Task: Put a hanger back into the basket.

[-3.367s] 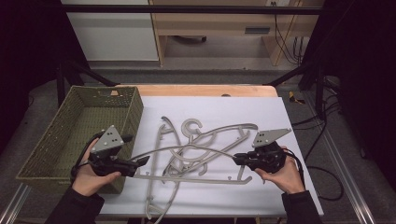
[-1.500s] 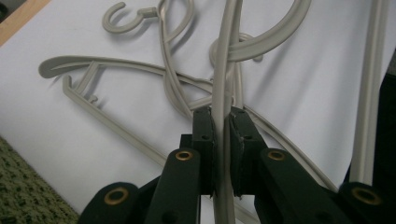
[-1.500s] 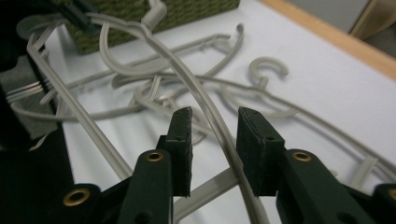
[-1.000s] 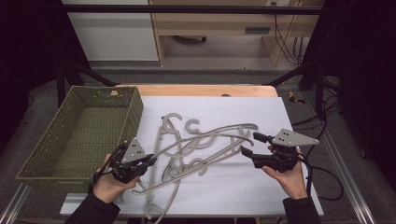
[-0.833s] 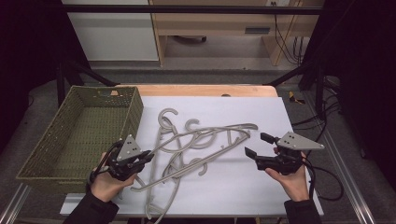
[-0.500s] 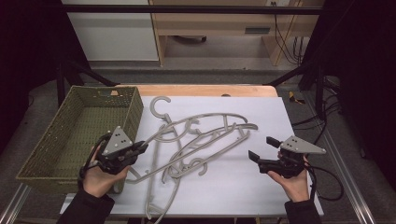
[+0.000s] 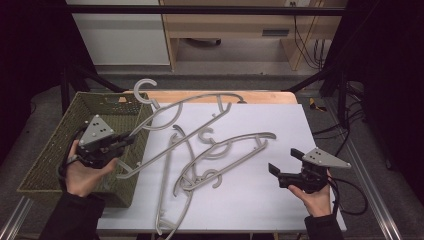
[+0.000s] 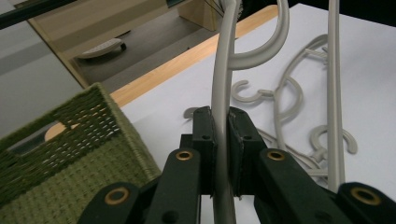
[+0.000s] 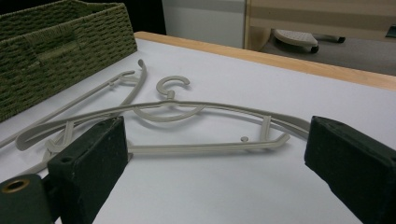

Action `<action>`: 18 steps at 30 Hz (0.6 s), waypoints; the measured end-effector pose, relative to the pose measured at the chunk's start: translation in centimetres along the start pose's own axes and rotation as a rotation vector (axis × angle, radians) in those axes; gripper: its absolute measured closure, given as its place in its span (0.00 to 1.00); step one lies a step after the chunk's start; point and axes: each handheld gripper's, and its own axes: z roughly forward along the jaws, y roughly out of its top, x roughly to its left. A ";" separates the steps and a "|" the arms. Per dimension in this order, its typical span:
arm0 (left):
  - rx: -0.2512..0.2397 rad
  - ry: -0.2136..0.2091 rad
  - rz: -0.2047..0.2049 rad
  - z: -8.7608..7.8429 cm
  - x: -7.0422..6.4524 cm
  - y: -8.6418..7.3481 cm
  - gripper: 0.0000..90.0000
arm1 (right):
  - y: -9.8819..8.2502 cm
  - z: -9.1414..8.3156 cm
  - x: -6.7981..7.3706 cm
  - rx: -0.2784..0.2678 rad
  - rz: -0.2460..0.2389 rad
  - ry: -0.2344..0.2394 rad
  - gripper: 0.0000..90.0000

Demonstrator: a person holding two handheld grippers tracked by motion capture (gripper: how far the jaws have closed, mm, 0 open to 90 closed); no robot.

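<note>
My left gripper [image 7: 126,140] is shut on the bar of a grey plastic hanger [image 7: 192,102] and holds it tilted above the table. Its hook [image 7: 148,88] hangs over the far corner of the green woven basket [image 7: 55,150]. In the left gripper view the pads [image 8: 205,135] clamp the hanger's bar [image 8: 223,70] on both sides. Two more grey hangers [image 7: 227,152] lie tangled on the white tabletop [image 7: 295,125]. My right gripper [image 7: 284,161] rests at the right front; its jaws have just been opening and stand open with nothing between the pads [image 9: 95,154]. One hanger [image 9: 187,112] lies just ahead of them.
The basket [image 9: 60,42] stands at the table's left edge, its near wall by my left hand. A wooden strip [image 7: 260,97] borders the table at the back. A black cable [image 7: 350,200] trails from the right gripper. Dark frame rails flank the table.
The left gripper has risen and swung left toward the basket, carrying its hanger up off the pile. The right gripper has drawn back to the right front and its jaws have spread wider.
</note>
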 end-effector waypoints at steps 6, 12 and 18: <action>-0.009 0.054 -0.034 -0.7 2.6 -0.2 0.92 | -0.1 0.1 0.0 0.008 0.003 0.005 0.07; -0.004 0.099 -0.054 -1.3 4.9 -0.7 0.92 | -0.2 0.2 0.1 0.015 0.000 0.005 0.07; 0.010 0.135 -0.069 -1.6 6.7 -1.7 0.92 | -0.2 0.3 0.0 0.017 -0.002 0.007 0.06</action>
